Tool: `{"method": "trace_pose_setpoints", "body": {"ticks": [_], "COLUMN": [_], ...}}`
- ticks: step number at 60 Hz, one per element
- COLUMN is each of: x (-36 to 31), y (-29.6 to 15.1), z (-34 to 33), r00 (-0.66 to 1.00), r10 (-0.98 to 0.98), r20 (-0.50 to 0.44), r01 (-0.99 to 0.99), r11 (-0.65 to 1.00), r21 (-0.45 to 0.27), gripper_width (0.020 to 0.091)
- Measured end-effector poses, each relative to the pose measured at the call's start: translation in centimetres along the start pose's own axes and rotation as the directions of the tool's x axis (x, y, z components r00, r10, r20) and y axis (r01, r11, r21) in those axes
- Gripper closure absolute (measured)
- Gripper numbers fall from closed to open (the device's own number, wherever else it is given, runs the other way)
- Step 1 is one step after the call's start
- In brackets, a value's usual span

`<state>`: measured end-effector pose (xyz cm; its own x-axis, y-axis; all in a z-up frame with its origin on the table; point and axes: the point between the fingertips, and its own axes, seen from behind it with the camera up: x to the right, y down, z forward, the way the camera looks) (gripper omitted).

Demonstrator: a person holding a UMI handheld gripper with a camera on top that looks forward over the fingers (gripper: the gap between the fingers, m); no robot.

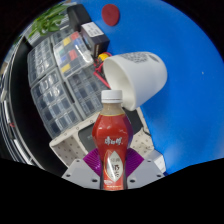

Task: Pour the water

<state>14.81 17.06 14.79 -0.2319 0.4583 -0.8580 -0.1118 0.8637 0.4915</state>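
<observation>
While the red bottle sits clamped between the two fingers of the gripper, its white cap appears to be on, so the pouring itself looks not yet begun. Both purple pads press against the bottle's labelled body, holding it roughly upright, the cap toward twelve o'clock. Just beyond the cap, at about one o'clock from it, a white paper cup lies tipped with its open mouth facing the bottle; whether it holds any liquid cannot be told. Judging from this, the bottle is grasped and brought near the cup, while opening, tilting and filling remain. At ten o'clock from the bottle stands a clear plastic storage box, and at twelve o'clock, well apart on the blue surface, rests a small red object.
</observation>
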Motion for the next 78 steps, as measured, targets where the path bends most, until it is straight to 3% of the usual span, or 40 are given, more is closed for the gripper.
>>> {"method": "trace_pose_setpoints", "body": {"ticks": [12, 23, 31, 40, 47, 53, 63, 68, 78], "x": [-0.1, -3.1, -8.4, -14.0, -16.3, -18.5, -19.0, -17.8, -13.7], "y": [-0.4, 1.8, 2.4, 0.1, -4.1, -8.9, -18.6, -23.0, -28.3], "z": [-0.8, -1.8, -2.7, -3.6, -4.1, -4.8, -6.1, -6.3, -5.2], "r00": [1.0, 0.941, 0.767, 0.394, 0.023, -0.179, -0.289, -0.335, -0.406], "r10": [0.017, -0.337, -0.64, -0.919, -0.998, -0.969, -0.914, -0.881, -0.847], "r20": [-0.015, -0.023, 0.036, 0.031, -0.051, -0.171, -0.284, -0.335, -0.344], "r01": [-0.018, 0.334, 0.641, 0.919, 0.999, 0.982, 0.949, 0.936, 0.913], "r11": [1.0, 0.938, 0.763, 0.394, 0.021, -0.187, -0.312, -0.351, -0.393], "r21": [-0.01, -0.089, -0.09, -0.005, 0.038, 0.033, 0.039, -0.015, -0.112], "gripper_width": [0.0837, 0.0838, 0.0836, 0.0833, 0.0833, 0.0832, 0.0833, 0.0834, 0.0835]}}
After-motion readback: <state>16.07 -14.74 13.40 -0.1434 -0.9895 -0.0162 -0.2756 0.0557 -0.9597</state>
